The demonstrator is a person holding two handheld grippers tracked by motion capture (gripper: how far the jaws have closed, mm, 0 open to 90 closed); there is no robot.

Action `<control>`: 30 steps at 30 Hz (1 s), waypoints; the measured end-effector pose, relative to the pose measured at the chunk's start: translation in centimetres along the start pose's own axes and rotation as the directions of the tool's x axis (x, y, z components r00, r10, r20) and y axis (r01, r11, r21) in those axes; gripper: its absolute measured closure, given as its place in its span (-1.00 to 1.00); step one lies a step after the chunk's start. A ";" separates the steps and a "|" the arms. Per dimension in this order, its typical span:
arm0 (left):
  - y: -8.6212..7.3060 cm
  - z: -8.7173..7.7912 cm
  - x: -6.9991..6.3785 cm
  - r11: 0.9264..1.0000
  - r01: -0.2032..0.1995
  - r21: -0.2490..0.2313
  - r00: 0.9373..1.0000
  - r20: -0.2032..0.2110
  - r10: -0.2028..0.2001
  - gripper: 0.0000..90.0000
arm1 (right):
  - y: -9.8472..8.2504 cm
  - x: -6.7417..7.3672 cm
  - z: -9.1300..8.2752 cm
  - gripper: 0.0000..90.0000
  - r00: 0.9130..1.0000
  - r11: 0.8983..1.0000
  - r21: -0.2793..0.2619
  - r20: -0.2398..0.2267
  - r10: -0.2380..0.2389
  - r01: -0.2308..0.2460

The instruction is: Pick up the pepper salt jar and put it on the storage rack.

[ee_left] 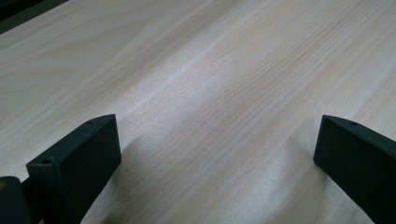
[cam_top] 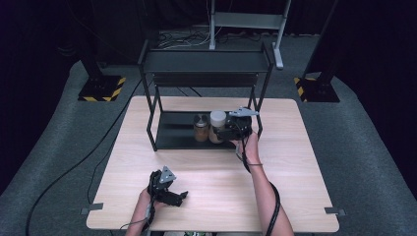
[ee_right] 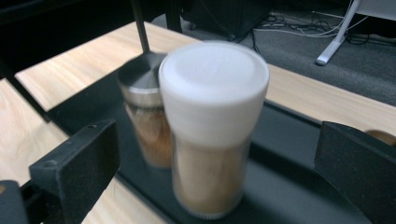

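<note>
Your table (cam_top: 206, 196) has a light wooden top with rounded corners and it stands on a grey carpet floor (cam_top: 364, 162). On the table, toward 12 o'clock, stands a black metal shelf (cam_top: 206, 61) with thin legs. Its low tray (cam_top: 174, 132) rests directly on the table. At the 3 o'clock end of this tray you see two jars close together: the white-lid jar (cam_top: 217, 126) and, at its 9 o'clock side, the metal-lid jar (cam_top: 200, 128). Both stand upright.

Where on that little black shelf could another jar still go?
The bottom tray's left half, between the left posts and the metal-lidded jar, is bare. The right end is crowded: the white-lidded jar and the open right gripper.
</note>
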State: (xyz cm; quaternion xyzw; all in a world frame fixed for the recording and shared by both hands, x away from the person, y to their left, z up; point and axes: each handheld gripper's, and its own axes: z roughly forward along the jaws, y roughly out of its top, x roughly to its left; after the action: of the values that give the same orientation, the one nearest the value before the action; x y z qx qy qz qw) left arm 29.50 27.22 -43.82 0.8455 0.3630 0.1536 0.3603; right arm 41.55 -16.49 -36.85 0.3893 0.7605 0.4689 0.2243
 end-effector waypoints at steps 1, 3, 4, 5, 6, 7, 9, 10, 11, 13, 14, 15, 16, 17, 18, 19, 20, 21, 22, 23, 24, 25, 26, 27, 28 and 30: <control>0.0 0.0 0.0 1.000 0.000 0.000 1.000 0.000 0.000 -0.99 | -0.3 0.1 -0.6 -1.00 1.000 1.000 0.011 0.000 -0.010 0.010; 0.0 0.0 0.0 1.000 0.000 0.000 1.000 0.000 0.000 -0.99 | -0.6 0.2 -0.9 -1.00 1.000 1.000 0.014 -0.001 -0.014 0.014; 0.0 0.0 0.0 1.000 0.000 0.000 1.000 0.000 0.000 -0.99 | -1.0 0.2 -1.6 -1.00 1.000 0.999 0.027 -0.005 -0.019 0.020; 0.0 0.0 0.0 1.000 0.000 0.000 1.000 0.000 0.000 -0.99 | -1.3 0.3 -1.9 -1.00 1.000 0.999 0.033 -0.004 -0.024 0.024; 0.0 0.0 0.0 1.000 0.000 0.000 1.000 0.000 0.000 -0.99 | -1.6 0.4 -2.3 -1.00 1.000 0.999 0.038 -0.001 -0.028 0.028; 0.0 0.0 0.0 1.000 0.000 0.000 1.000 0.000 0.000 -0.99 | -1.6 0.4 -2.3 -1.00 1.000 0.999 0.038 -0.001 -0.028 0.028; 0.0 0.0 0.0 1.000 0.000 0.000 1.000 0.000 0.000 -0.99 | -2.3 0.5 -3.1 -1.00 0.999 0.998 0.053 -0.003 -0.032 0.033; 0.0 0.0 0.0 1.000 0.000 0.000 1.000 0.000 0.000 -0.99 | -2.6 0.7 -3.5 -1.00 0.999 0.997 0.061 0.001 -0.038 0.038; 0.0 0.0 0.0 1.000 0.000 0.000 1.000 0.000 0.000 -0.99 | -3.0 0.9 -4.0 -1.00 0.999 0.996 0.073 0.002 -0.046 0.046; 0.0 0.0 0.0 1.000 0.000 0.000 1.000 0.000 0.000 -0.99 | -3.3 1.0 -4.3 -1.00 0.999 0.995 0.081 0.002 -0.052 0.051; 0.0 0.0 0.0 1.000 0.000 0.000 1.000 0.000 0.000 -0.99 | -3.8 1.3 -4.9 -1.00 0.998 0.994 0.096 0.006 -0.060 0.060; 0.0 0.0 0.0 1.000 0.000 0.000 1.000 0.000 0.000 -0.99 | -4.1 1.4 -5.2 -1.00 0.998 0.993 0.105 0.007 -0.063 0.062; 0.0 0.0 0.0 1.000 0.000 0.000 1.000 0.000 0.000 -0.99 | -4.5 1.6 -5.5 -1.00 0.998 0.992 0.110 0.006 -0.066 0.065; 0.0 0.0 0.0 1.000 0.000 0.000 1.000 0.000 0.000 -0.99 | -4.5 1.6 -5.5 -1.00 0.998 0.992 0.110 0.006 -0.066 0.065; 0.0 0.0 0.0 1.000 0.000 0.000 1.000 0.000 0.000 -0.99 | -4.9 1.8 -5.9 -1.00 0.997 0.990 0.121 0.005 -0.071 0.070; 0.0 0.0 0.0 1.000 0.000 0.000 1.000 0.000 0.000 -0.99 | -5.1 2.0 -6.1 -1.00 0.997 0.988 0.133 0.005 -0.076 0.075; 0.0 0.0 0.0 1.000 0.000 0.000 1.000 0.000 0.000 -0.99 | -5.5 2.2 -6.3 -1.00 0.997 0.987 0.144 0.002 -0.078 0.077; 0.0 0.0 0.0 1.000 0.001 0.000 1.000 0.000 -0.001 -0.99 | -6.1 2.6 -6.8 -1.00 0.997 0.984 0.160 0.000 -0.082 0.081; 0.0 0.0 0.0 1.000 0.000 0.000 1.000 0.000 0.000 -0.99 | -6.4 2.7 -7.0 -1.00 0.996 0.983 0.166 -0.002 -0.084 0.083; 0.0 0.0 0.0 1.000 0.000 0.000 1.000 0.000 0.000 -0.99 | -6.9 2.9 -7.2 -1.00 0.997 0.981 0.174 -0.004 -0.082 0.081; 0.0 0.0 0.0 1.000 0.000 0.000 1.000 0.000 0.000 -0.99 | -7.2 3.1 -7.4 -1.00 0.997 0.981 0.177 -0.003 -0.078 0.077; 0.0 0.0 0.0 1.000 0.000 0.000 1.000 0.000 0.000 -0.99 | -7.7 3.2 -7.6 -1.00 0.997 0.981 0.178 -0.005 -0.074 0.074; 0.0 0.0 0.0 1.000 0.000 0.000 1.000 0.000 0.000 -0.99 | -8.1 3.4 -7.8 -1.00 0.998 0.980 0.185 -0.005 -0.070 0.070; 0.0 0.0 0.0 1.000 0.000 0.000 1.000 0.000 0.000 -0.99 | -8.5 3.6 -8.1 -1.00 0.998 0.981 0.186 -0.003 -0.064 0.063; 0.0 0.0 0.0 1.000 0.000 0.000 1.000 0.000 0.000 -0.99 | -9.1 3.7 -8.3 -1.00 0.999 0.982 0.184 -0.005 -0.049 0.049; 0.0 0.0 0.0 1.000 0.000 0.000 1.000 0.000 0.000 -0.99 | -10.0 4.1 -8.7 -1.00 0.999 0.980 0.194 -0.005 -0.036 0.036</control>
State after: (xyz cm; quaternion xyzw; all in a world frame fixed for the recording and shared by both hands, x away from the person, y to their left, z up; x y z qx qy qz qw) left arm 29.50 27.22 -43.81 0.8455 0.3631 0.1535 0.3603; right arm 29.16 -20.40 -41.62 0.3953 0.8096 0.3885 0.1932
